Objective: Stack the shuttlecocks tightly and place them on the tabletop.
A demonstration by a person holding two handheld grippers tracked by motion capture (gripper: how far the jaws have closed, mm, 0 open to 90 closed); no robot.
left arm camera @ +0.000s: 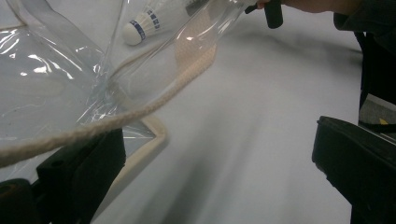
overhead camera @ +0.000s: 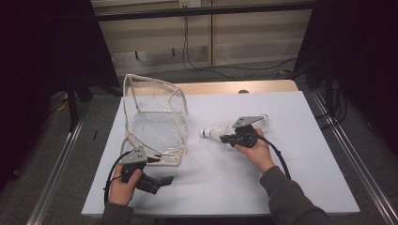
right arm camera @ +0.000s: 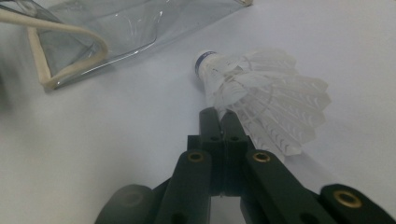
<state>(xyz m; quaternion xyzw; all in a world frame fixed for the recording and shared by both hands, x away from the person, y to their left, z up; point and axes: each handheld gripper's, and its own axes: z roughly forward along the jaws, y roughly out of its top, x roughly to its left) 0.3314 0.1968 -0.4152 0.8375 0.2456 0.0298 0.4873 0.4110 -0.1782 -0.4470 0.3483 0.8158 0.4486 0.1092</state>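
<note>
Table [overhead camera: 291,187], white-covered, wood edge showing at the far side. On it, left of centre, stood a clear plastic pouch [overhead camera: 155,119] with cream cord piping, its mouth gaping upward and toward the right. Just right of it lay a white feather shuttlecock [overhead camera: 220,131], on its side, cork tip with a blue band pointing at the pouch, close to the pouch but apart from it.

Right gripper [right arm camera: 222,116]: jaws pressed together, pinching the edge of the shuttlecock's feather skirt near its base, as the right gripper view showed. A thin hold on feathers, not on the cork. The right hand [overhead camera: 256,150] lay low over the table, forearm coming in from the lower right, gripper pointing left toward the pouch.

Left gripper [overhead camera: 157,183]: jaws stood wide apart; in the left gripper view the pouch's cord rim [left arm camera: 140,109] passed over one jaw, but nothing was pinched. The left hand [overhead camera: 123,187] rested near the table's near-left edge, just in front of the pouch's near corner.

Judgement: the step in hand looked like carrying the shuttlecock into the pouch. To do it well, lift gently so the feathers don't tear or slip, lead cork-first, and have the left gripper take the rim to hold the mouth open.
</note>
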